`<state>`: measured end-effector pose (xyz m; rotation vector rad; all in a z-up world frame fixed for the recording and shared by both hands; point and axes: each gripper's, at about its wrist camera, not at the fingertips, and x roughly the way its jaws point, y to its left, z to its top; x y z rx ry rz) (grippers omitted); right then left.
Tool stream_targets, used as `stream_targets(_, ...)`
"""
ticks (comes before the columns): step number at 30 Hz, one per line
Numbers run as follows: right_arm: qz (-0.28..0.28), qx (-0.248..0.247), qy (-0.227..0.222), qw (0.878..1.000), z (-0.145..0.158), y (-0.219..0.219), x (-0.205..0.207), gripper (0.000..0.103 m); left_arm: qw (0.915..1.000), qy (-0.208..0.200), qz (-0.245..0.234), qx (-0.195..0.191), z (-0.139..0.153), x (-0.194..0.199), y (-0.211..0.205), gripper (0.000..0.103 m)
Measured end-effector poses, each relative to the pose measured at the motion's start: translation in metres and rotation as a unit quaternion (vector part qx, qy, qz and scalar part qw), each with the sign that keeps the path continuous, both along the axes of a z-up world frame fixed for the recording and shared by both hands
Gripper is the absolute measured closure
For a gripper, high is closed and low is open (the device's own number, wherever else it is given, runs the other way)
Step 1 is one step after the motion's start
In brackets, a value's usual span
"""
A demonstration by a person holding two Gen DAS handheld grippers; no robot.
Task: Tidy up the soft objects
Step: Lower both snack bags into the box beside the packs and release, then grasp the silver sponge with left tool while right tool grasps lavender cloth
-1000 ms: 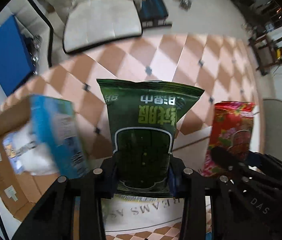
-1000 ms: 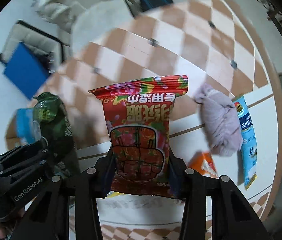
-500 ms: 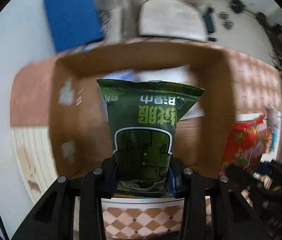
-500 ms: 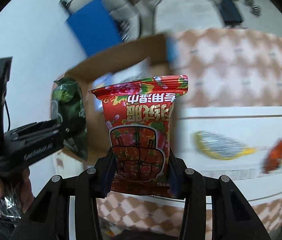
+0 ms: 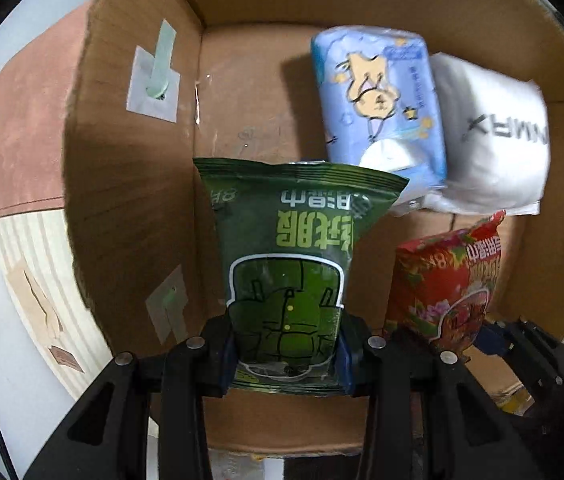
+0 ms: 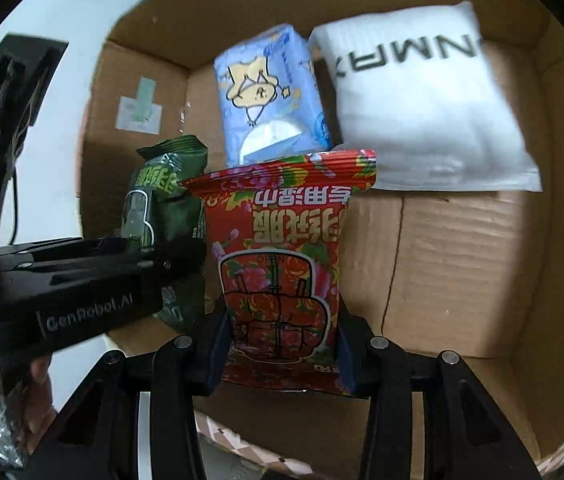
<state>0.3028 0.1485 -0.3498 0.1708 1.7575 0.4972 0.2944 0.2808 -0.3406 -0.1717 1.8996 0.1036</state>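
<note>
My left gripper (image 5: pixel 284 354) is shut on a green wet-wipe pack (image 5: pixel 290 256) and holds it inside an open cardboard box (image 5: pixel 130 184). My right gripper (image 6: pixel 280 356) is shut on a red flowered wet-wipe pack (image 6: pixel 282 264), also held inside the box (image 6: pixel 462 264), just right of the green pack (image 6: pixel 162 208). The red pack shows in the left wrist view (image 5: pixel 448 284) at the right. A blue tissue pack (image 5: pixel 378 100) and a white soft pack (image 5: pixel 490 140) lie on the box floor at the far side.
The left gripper's black body (image 6: pixel 62 280) crosses the left of the right wrist view. The box walls rise on all sides. A pink and striped surface (image 5: pixel 26 184) lies outside the box's left wall.
Both grippers have swung from the tiled table over to the cardboard box and down into it, each still holding its pack.
</note>
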Motion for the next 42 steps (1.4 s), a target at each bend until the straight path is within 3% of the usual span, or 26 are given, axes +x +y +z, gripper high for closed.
stream_targets(5,-0.001,-0.005,0.017,1.000,-0.012,0.011,0.001,0.053,0.9999,0.008,0.000,-0.012,0.000,-0.003,-0.006,0.063)
stream_targets(8,-0.006,-0.004,0.018,1.000,-0.007,0.004,0.001,0.028,0.9999,0.002,-0.004,-0.010,0.006,-0.001,-0.003,0.053)
stream_targets(12,-0.014,-0.013,0.001,1.000,0.013,-0.010,0.006,0.027,0.9997,-0.022,-0.007,0.001,0.020,0.006,0.003,0.046)
stream_targets(20,-0.009,-0.059,-0.061,0.996,0.067,-0.037,-0.007,0.027,0.9942,-0.104,0.001,0.027,0.075,-0.017,-0.013,0.046)
stream_targets(27,-0.011,-0.086,-0.122,0.989,0.108,-0.062,-0.033,0.027,0.9792,-0.193,0.024,0.058,0.119,-0.062,-0.029,0.046)
stream_targets(42,-0.014,-0.100,-0.204,0.974,0.170,-0.091,-0.083,0.027,0.9566,-0.276,0.036,0.087,0.182,-0.120,-0.036,0.044)
